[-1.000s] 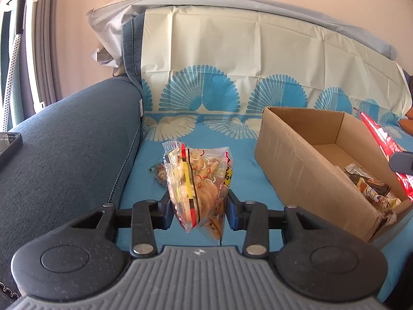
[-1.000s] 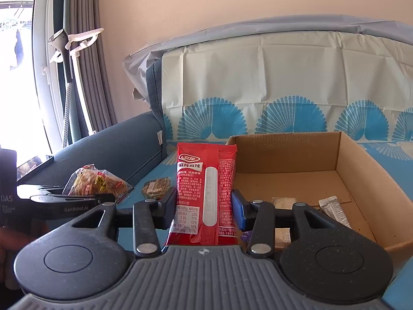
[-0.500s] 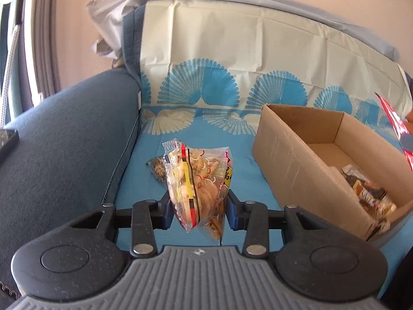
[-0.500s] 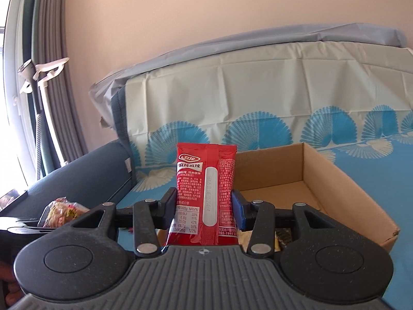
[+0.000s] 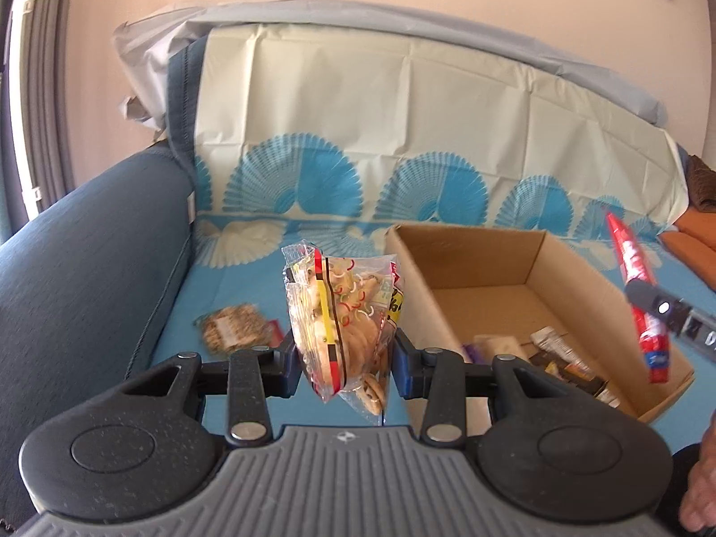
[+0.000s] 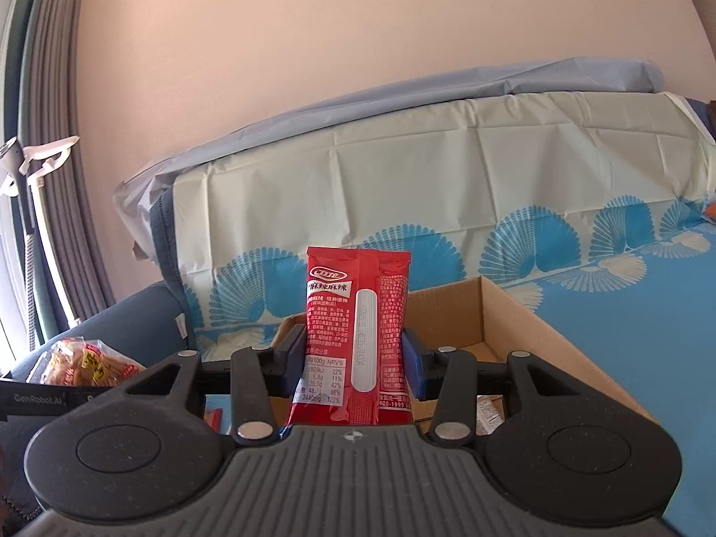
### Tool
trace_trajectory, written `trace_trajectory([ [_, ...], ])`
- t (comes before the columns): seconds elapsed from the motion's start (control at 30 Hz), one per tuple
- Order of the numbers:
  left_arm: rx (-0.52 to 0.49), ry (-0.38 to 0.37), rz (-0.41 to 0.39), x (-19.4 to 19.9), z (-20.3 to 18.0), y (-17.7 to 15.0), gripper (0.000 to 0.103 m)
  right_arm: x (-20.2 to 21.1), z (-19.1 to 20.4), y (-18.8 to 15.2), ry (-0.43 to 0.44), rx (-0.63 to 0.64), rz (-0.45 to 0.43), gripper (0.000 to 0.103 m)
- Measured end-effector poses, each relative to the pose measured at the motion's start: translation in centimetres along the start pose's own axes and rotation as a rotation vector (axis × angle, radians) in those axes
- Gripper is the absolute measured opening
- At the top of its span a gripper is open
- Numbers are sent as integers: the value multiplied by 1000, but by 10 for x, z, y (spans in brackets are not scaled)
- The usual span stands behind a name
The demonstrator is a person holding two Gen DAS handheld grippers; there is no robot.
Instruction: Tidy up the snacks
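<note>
red packet (image 6: 358,340): "NRV%", "2440mg 122%"; left gripper (image 6: 40,398): "GenRobot.AI"

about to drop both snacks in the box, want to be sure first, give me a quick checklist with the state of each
1. Left gripper shut on the cookie bag: ok.
2. Right gripper shut on the red packet: ok.
3. Box open on top: ok.
4. Bare floor left in the box: ok.
5. Cookie bag above the box opening: not ok, it hangs over the blue cover beside it.
6. Red packet above the opening: cannot tell.

Wrappers (image 5: 559,349) in box (image 5: 577,264), right of cookie pack (image 5: 232,331)
</note>
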State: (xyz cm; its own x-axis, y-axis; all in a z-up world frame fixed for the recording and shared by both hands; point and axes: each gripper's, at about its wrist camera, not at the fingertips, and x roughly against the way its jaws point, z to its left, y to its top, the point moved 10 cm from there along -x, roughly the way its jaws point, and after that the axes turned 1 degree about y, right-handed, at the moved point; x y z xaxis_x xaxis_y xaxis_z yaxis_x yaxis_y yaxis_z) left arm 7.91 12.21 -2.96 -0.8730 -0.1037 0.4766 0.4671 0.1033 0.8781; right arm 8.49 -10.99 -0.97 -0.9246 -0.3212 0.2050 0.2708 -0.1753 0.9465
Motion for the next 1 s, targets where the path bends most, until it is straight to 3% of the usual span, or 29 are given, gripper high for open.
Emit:
trace_trajectory([
  [0.67,-97,-179,-115,-25,-140,87,44,-12,-49,8,-81,-161,-50,46],
  [1.0,-120,-208,-142,-32,-174,109,44,-9,-60,9,-106,-201,-66,46],
])
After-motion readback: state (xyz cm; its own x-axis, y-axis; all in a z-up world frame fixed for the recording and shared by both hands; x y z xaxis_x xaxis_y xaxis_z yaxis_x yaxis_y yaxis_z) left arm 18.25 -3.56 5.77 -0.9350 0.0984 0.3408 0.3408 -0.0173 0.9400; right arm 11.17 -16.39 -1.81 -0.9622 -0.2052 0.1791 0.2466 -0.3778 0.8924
